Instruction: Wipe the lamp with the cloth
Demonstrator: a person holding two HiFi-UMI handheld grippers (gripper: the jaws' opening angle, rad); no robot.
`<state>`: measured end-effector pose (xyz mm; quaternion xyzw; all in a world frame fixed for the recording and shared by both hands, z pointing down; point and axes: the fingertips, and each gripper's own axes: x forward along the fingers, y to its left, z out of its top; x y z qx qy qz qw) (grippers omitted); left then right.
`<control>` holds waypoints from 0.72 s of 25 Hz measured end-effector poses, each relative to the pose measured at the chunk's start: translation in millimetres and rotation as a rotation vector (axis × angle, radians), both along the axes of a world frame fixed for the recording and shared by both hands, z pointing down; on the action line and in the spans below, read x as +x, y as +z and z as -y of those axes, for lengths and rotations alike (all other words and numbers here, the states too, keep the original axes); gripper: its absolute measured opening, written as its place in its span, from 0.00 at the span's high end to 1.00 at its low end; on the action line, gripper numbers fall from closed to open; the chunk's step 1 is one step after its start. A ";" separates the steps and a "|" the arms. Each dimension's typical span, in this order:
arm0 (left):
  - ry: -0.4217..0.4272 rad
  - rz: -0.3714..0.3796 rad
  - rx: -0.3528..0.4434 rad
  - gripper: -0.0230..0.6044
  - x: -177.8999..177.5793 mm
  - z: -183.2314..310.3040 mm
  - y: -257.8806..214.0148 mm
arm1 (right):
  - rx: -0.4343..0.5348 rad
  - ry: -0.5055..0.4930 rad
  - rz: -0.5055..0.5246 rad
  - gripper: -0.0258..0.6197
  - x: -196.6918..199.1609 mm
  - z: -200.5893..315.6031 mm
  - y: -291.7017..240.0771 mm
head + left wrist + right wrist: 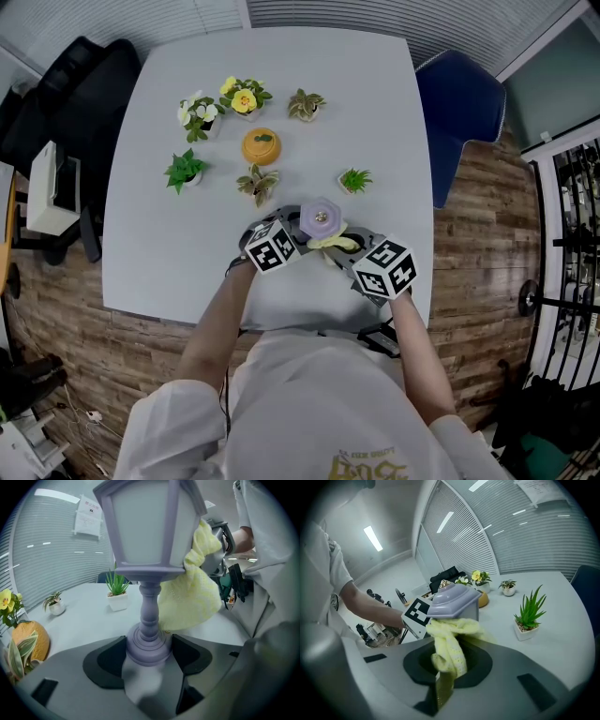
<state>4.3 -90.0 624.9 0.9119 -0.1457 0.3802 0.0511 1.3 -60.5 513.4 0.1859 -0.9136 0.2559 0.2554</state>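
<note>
Fingers (105, 663) of my left gripper (149, 652) pinch the lilac lantern-shaped lamp (149, 536) at its base; those of my right gripper (446, 665) pinch the yellow knitted cloth (449, 641) against its shade.

The person wears a white short-sleeved shirt (319, 394) with yellow print (367, 464) low on its front; both forearms are bare below the sleeves. The left gripper (149, 651) and the right gripper (450, 660) each have a smooth grey body and black-padded fingers (104, 663). Each carries a white cube with black square markers, the left cube (273, 247) and the right cube (387, 267). A thin dark cable (225, 398) runs beside the left arm.
</note>
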 end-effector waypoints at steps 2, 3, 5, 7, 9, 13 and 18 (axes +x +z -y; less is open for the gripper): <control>0.000 0.001 -0.001 0.48 0.4 -0.4 -0.5 | -0.006 0.015 0.005 0.91 1.6 -0.1 -2.1; 0.000 0.001 0.000 0.48 0.5 -0.4 -0.6 | -0.005 0.021 0.007 0.91 2.6 0.1 -3.2; 0.000 0.001 0.001 0.48 0.4 0.1 -0.4 | 0.001 0.034 0.013 0.91 5.0 1.2 -5.0; 0.001 0.001 0.001 0.48 0.2 0.1 0.0 | 0.010 0.044 0.015 0.91 7.9 2.6 -6.5; 0.000 0.000 0.001 0.48 0.3 -0.4 0.2 | 0.020 0.053 0.013 0.91 11.5 3.7 -8.2; 0.000 0.000 0.001 0.48 0.2 -0.3 -0.8 | 0.037 0.075 0.012 0.91 17.8 6.8 -11.9; -0.002 0.001 0.002 0.48 0.4 0.3 -0.6 | 0.064 0.090 0.008 0.91 21.7 10.2 -13.1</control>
